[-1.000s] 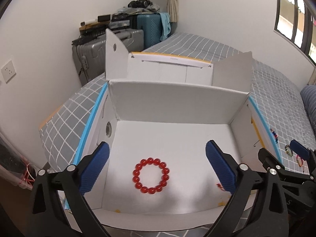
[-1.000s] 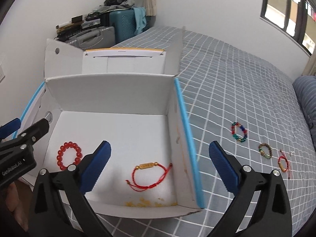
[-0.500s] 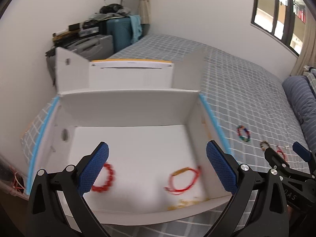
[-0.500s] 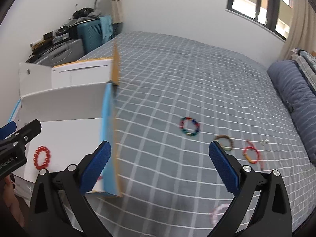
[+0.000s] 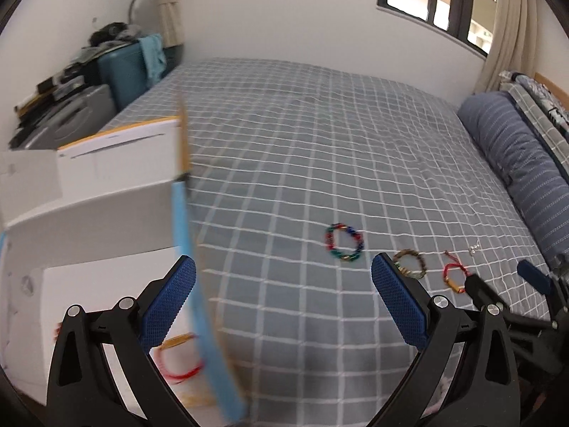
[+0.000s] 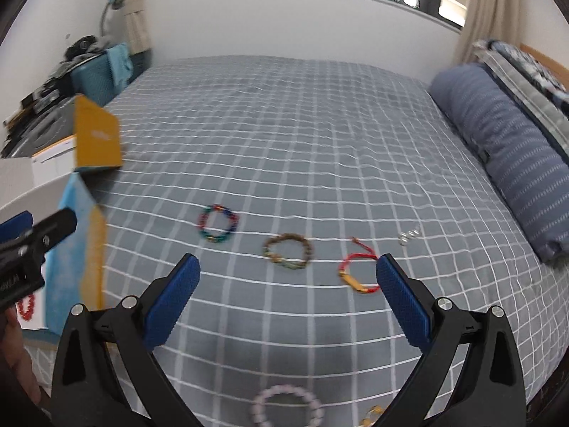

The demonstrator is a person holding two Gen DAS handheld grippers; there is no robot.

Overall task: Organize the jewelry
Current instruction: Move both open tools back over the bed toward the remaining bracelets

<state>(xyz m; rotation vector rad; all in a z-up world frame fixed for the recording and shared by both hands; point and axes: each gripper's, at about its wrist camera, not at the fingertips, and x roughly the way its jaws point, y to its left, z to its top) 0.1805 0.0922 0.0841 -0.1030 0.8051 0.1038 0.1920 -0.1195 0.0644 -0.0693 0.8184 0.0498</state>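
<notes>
Lying on the checked bedspread point(image 6: 320, 124) are several loose bracelets: a multicolour one point(image 6: 217, 223), a brown one point(image 6: 287, 251) beside it, a red cord one point(image 6: 356, 272) further right, and a pale pink one point(image 6: 288, 407) nearest the camera. Small silver pieces point(image 6: 409, 237) sit past the red cord. The white box point(image 5: 89, 235) stands at the bed's left, holding a red cord bracelet point(image 5: 179, 363) and red beads point(image 6: 26, 306). The right gripper point(image 6: 288, 302) hangs wide open and empty over the bedspread; the left gripper point(image 5: 284, 306) is likewise spread, empty, straddling the box's blue edge.
</notes>
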